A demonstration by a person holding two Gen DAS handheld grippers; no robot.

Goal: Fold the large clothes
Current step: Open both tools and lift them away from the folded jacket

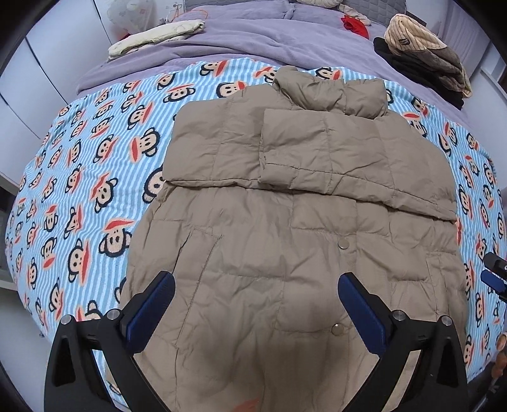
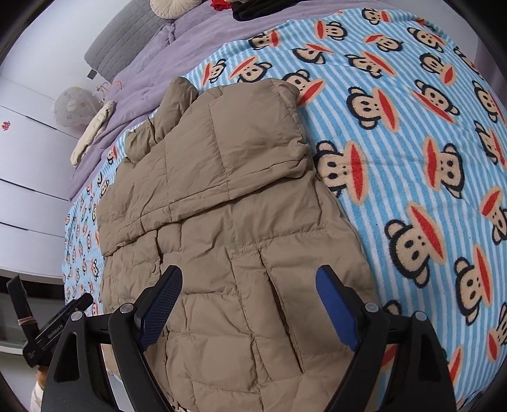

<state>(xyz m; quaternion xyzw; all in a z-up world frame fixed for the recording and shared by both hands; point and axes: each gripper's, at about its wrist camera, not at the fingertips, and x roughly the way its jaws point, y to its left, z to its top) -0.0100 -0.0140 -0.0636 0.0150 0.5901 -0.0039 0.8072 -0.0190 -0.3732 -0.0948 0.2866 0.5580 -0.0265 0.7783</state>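
Observation:
A tan quilted puffer jacket (image 1: 285,202) lies flat on a blue striped monkey-print blanket (image 1: 95,164), collar at the far end, both sleeves folded across its chest. It also shows in the right wrist view (image 2: 228,202). My left gripper (image 1: 256,282) is open and empty, hovering over the jacket's lower front near its snap buttons. My right gripper (image 2: 248,275) is open and empty above the jacket's lower right side by a pocket slit. The right gripper's tips (image 1: 494,272) show at the left view's right edge.
A purple bedspread (image 1: 240,35) covers the far bed. On it lie a cream folded garment (image 1: 158,35), a red item (image 1: 355,23) and a stack of dark and striped clothes (image 1: 424,60). White wardrobe panels (image 2: 25,190) stand left. The left gripper's body (image 2: 47,329) is at the right view's lower left.

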